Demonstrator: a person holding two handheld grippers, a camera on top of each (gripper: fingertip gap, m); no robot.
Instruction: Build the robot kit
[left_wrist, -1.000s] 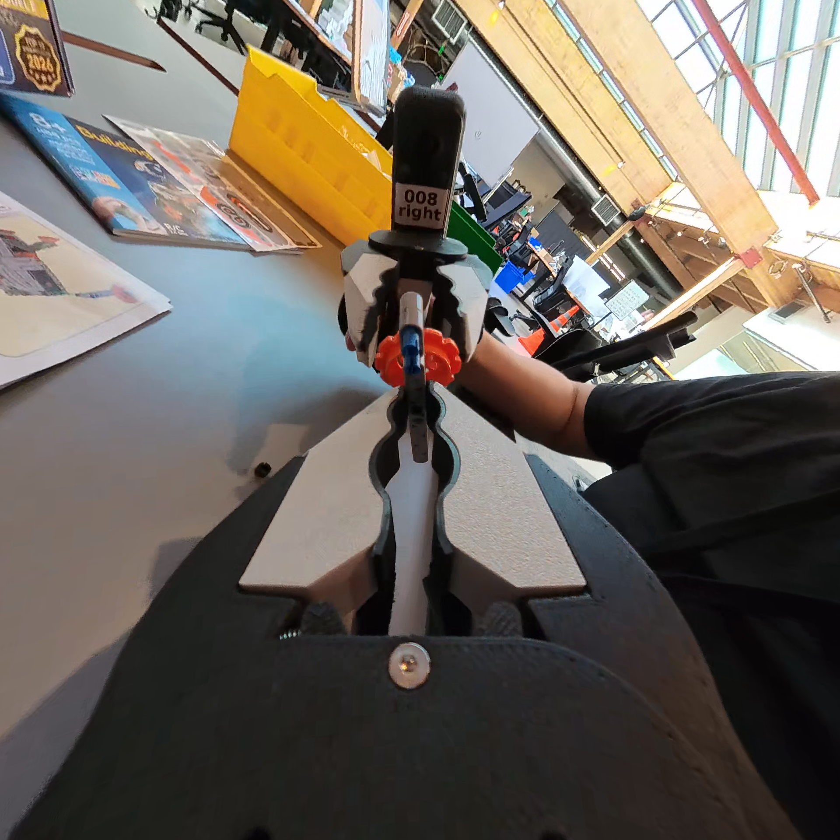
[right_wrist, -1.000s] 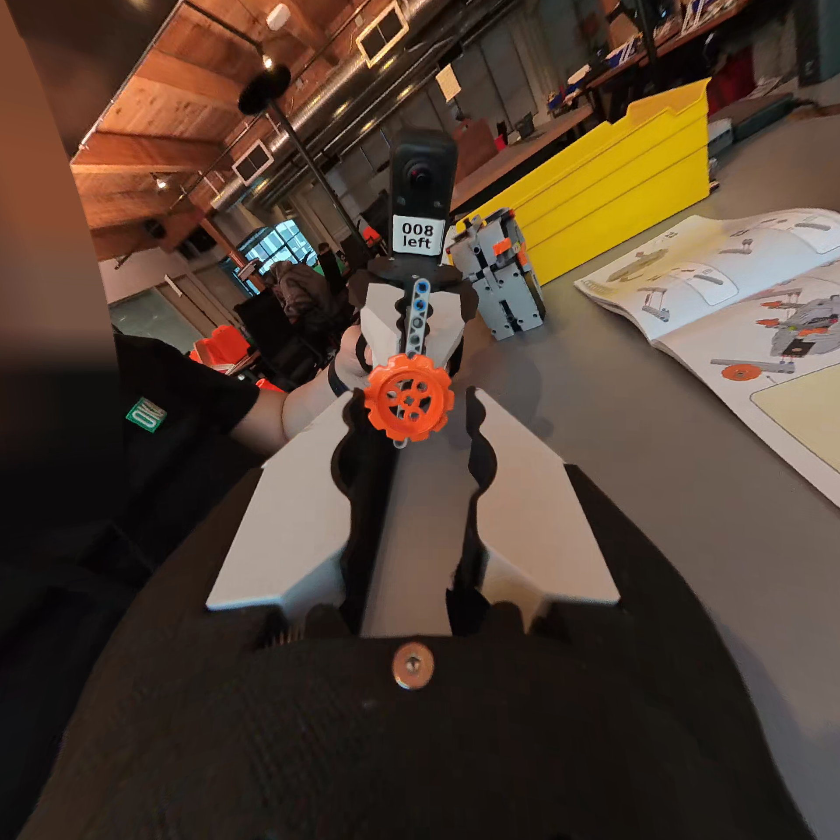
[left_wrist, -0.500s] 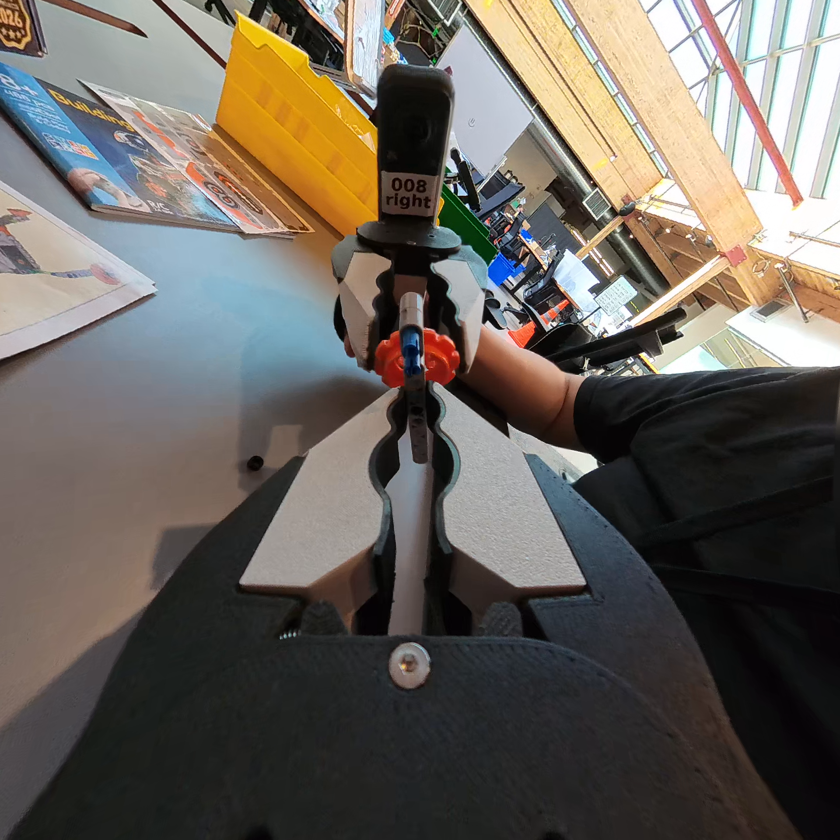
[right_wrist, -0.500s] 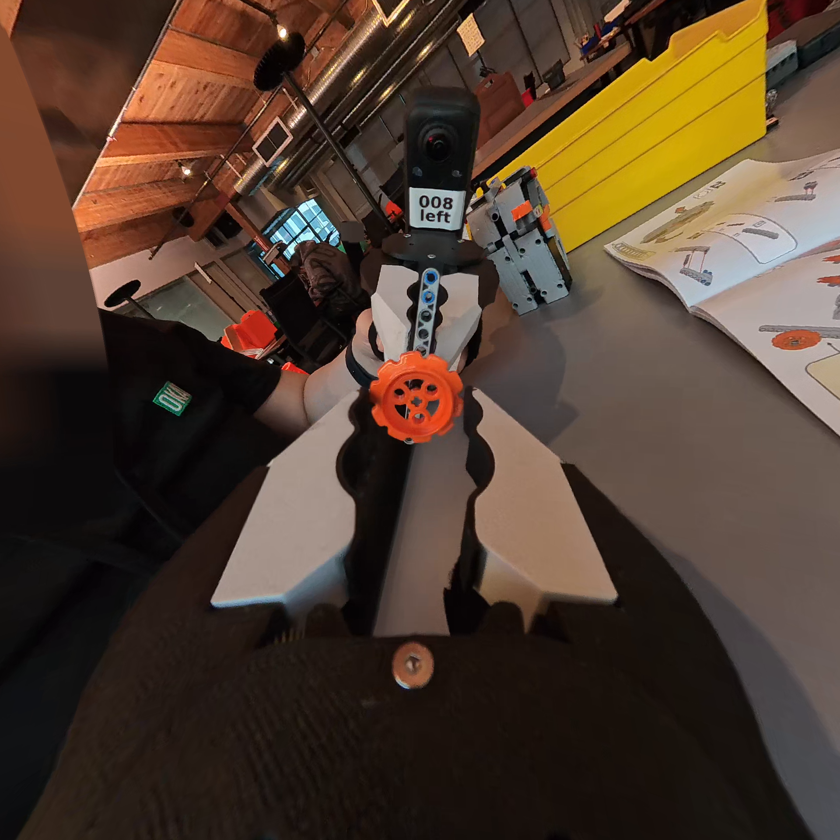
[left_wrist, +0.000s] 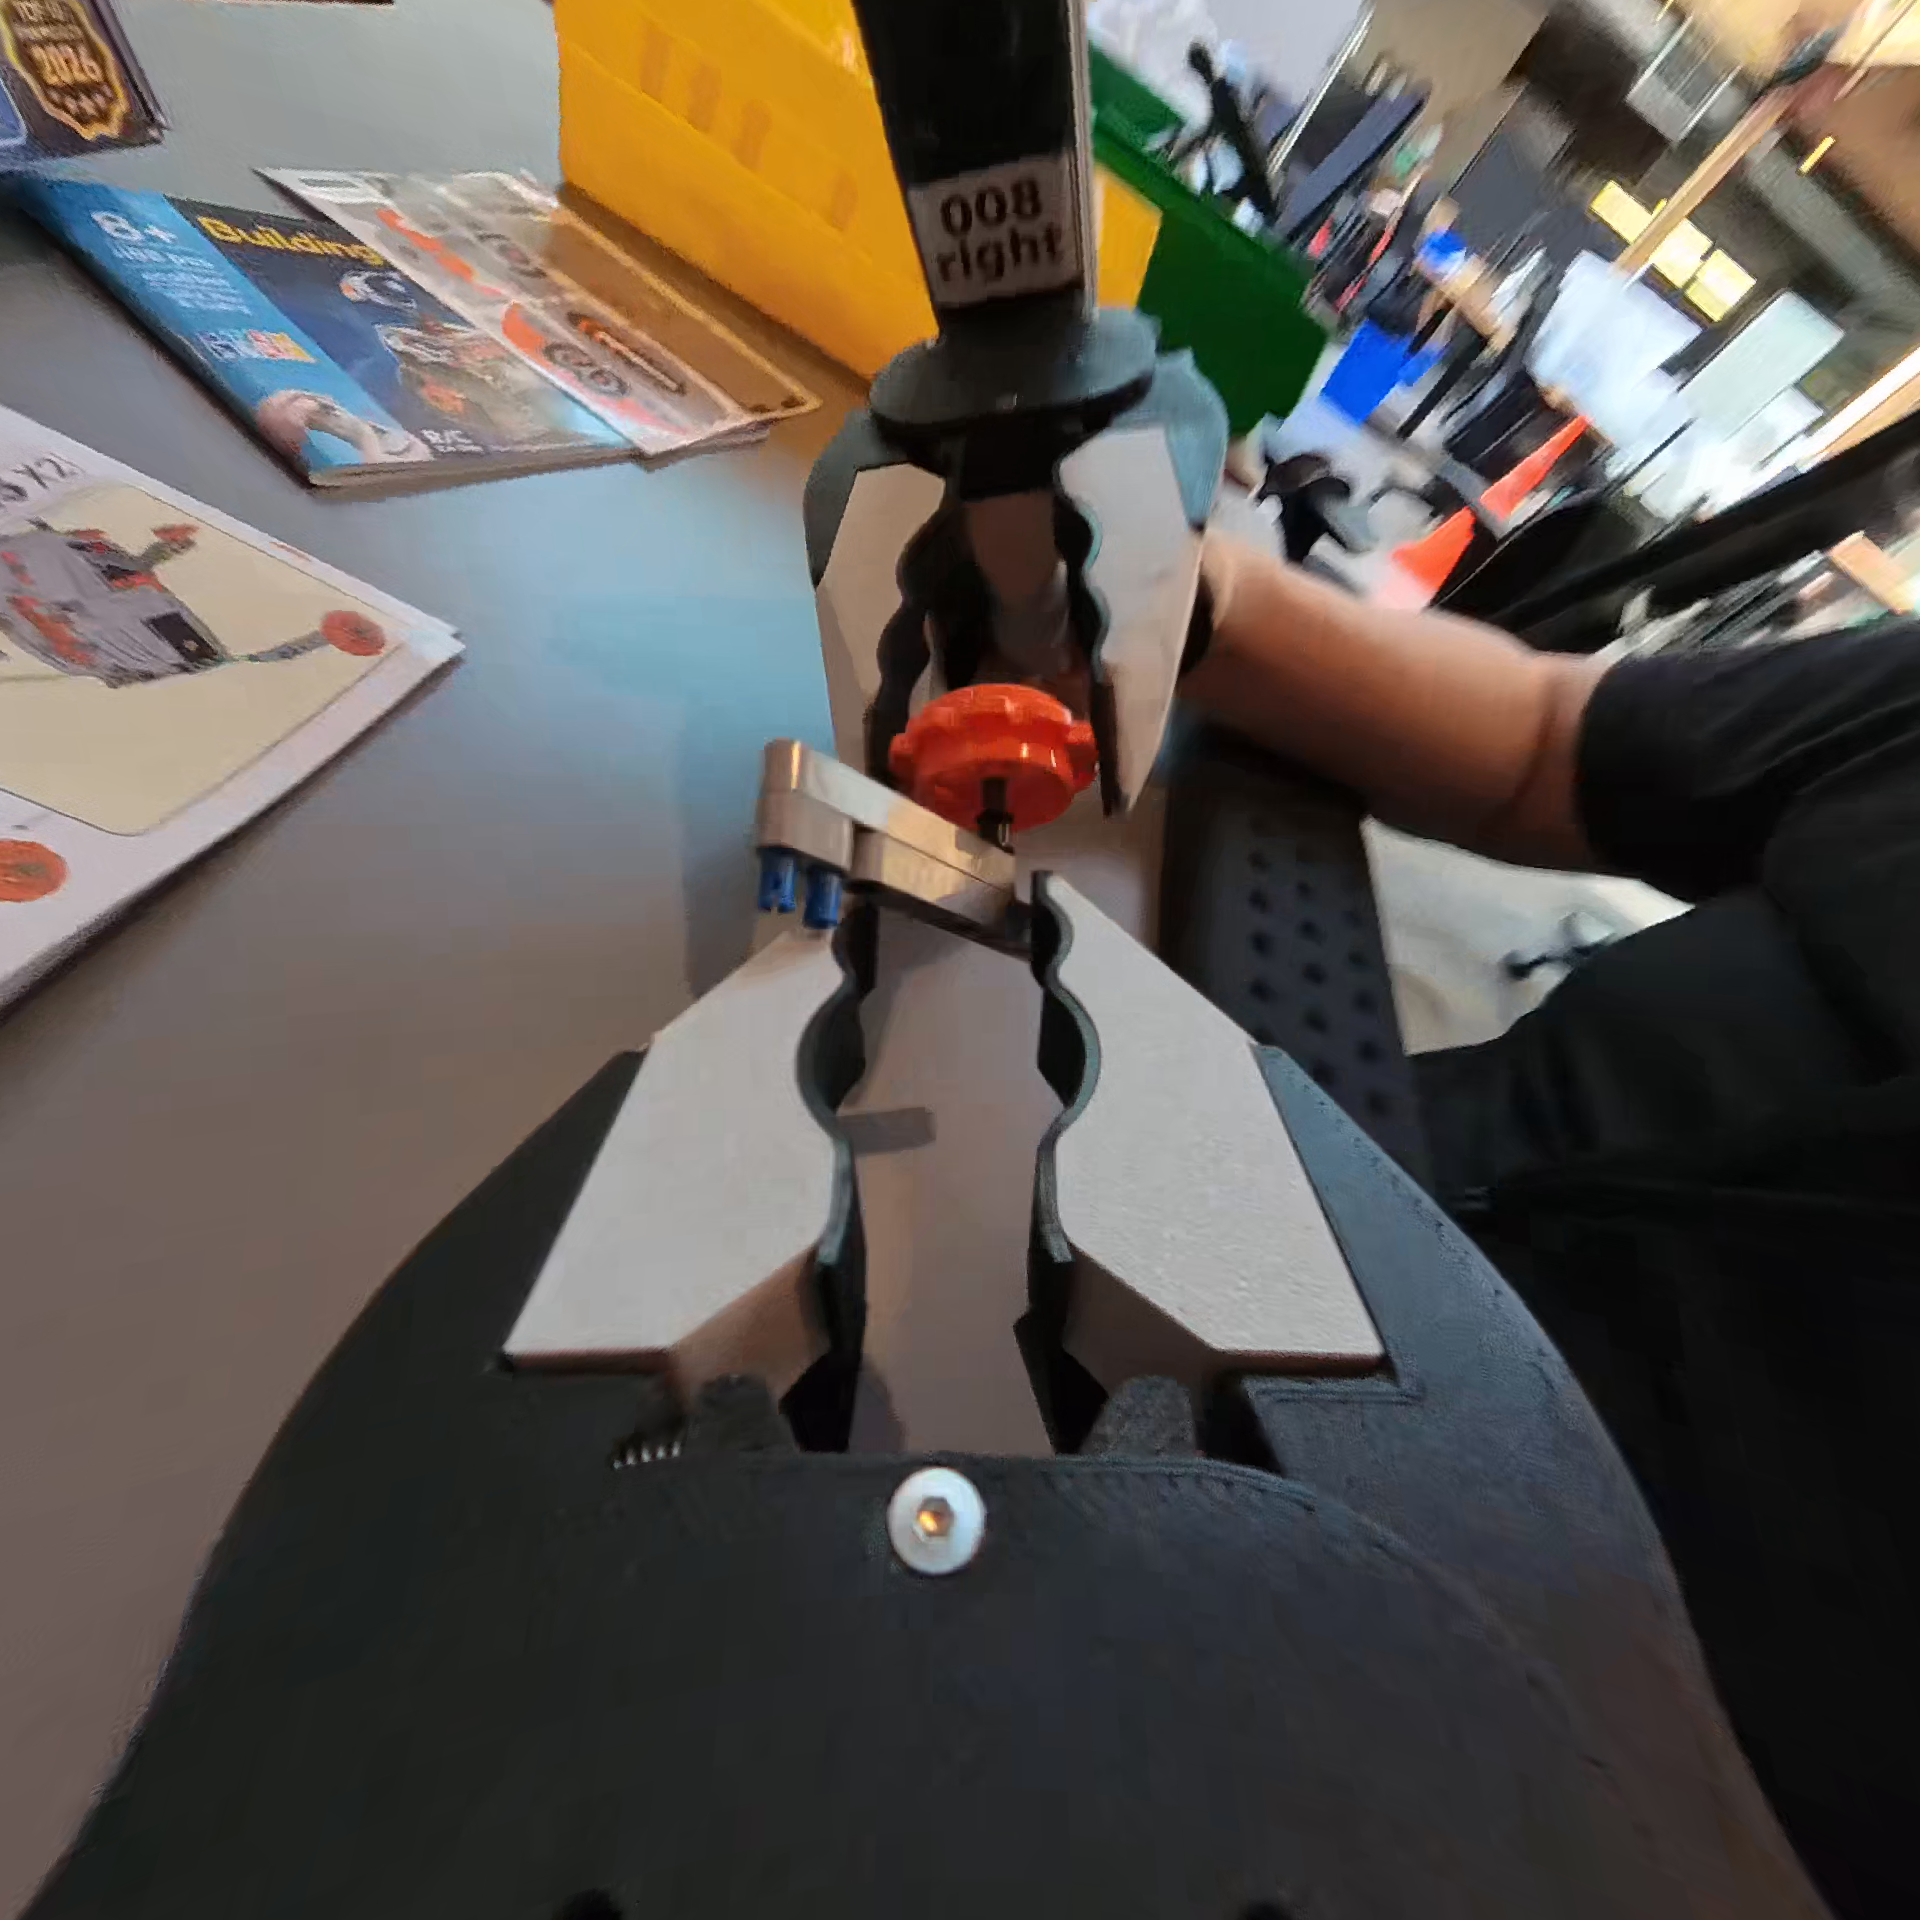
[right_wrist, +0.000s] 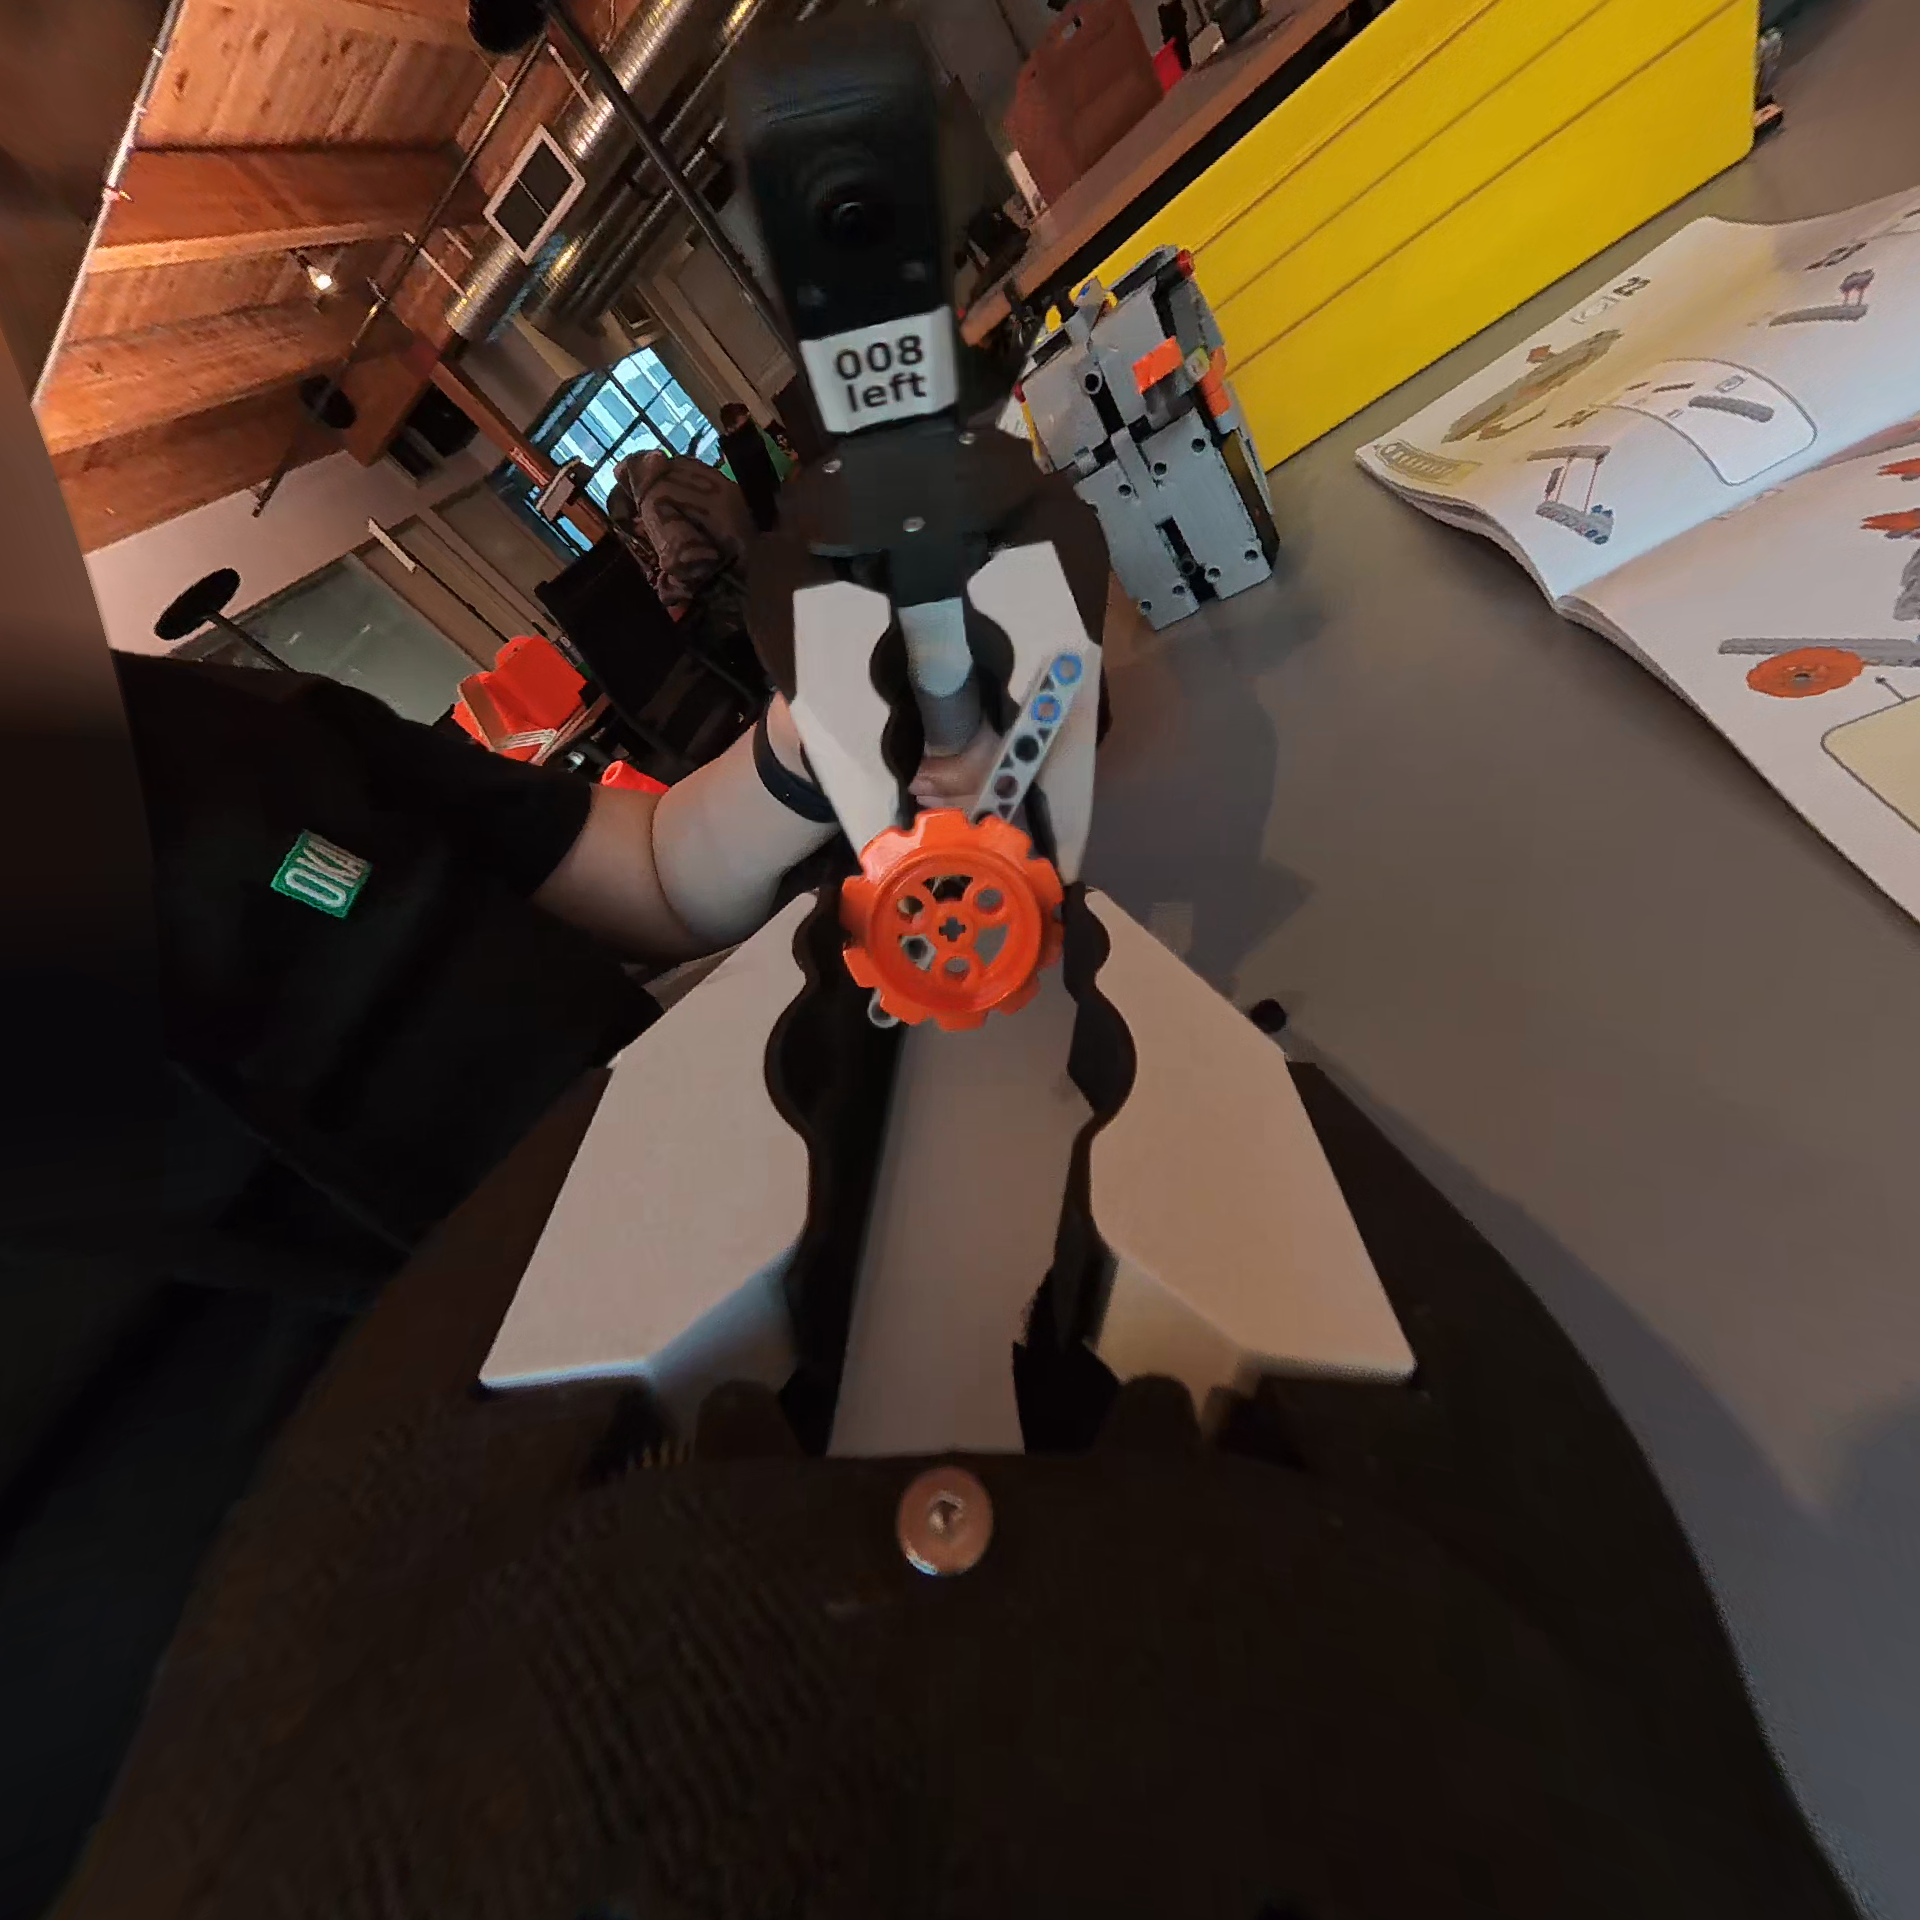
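My right gripper (right_wrist: 951, 925) is shut on an orange gear wheel (right_wrist: 951, 920), held by its rim between the fingertips. A grey beam (right_wrist: 1029, 748) with blue pins at its far end is joined to the gear's centre and slants off to one side. My left gripper (left_wrist: 940, 914) faces the right one tip to tip, and its jaws stand apart. In the left wrist view the beam (left_wrist: 883, 821) lies across the left fingertips, with the gear (left_wrist: 992, 753) just beyond, held in the right gripper (left_wrist: 997, 779). The left gripper (right_wrist: 935, 748) also shows open in the right wrist view.
On the grey table are a yellow bin (right_wrist: 1455, 208), a grey brick model (right_wrist: 1153, 488), an open instruction booklet (right_wrist: 1714, 520) and a small black piece (right_wrist: 1268, 1010). More booklets (left_wrist: 343, 343) lie far left. A person's forearm (left_wrist: 1403, 686) and black sleeve are to the right. Only a small space, under 4 cm, lies between the two pairs of fingers.
My left gripper has opened and let go of the beam. The beam has swung sideways from upright and now hangs from the gear in my right gripper. Both views have tilted down.
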